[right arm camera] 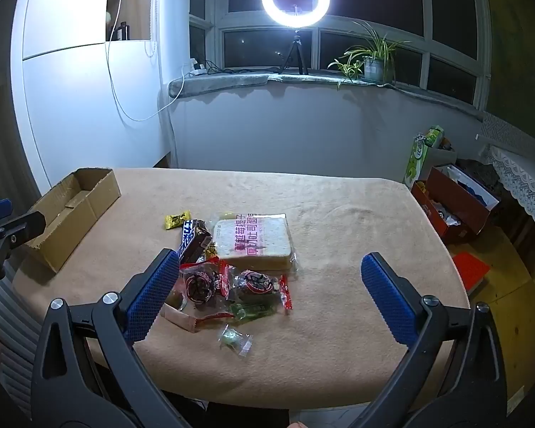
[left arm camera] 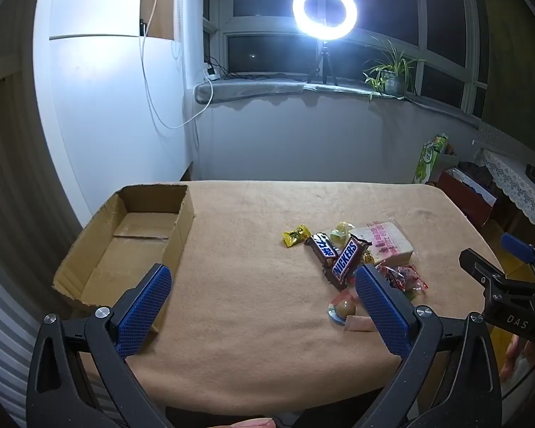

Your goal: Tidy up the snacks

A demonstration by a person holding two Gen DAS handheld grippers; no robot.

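while nothing is packed yet: i judge this the opening step, choosing a first snack.
left claw (left arm camera: 264, 292): spread wide, empty, above the cloth.
right claw (right arm camera: 271, 278): spread wide, empty, over the snack pile (right arm camera: 232, 271).
box (left arm camera: 125, 242): empty, left of the pile.
next: lower onto one wrapper, probably the snickers bar (left arm camera: 346, 260), and pinch.
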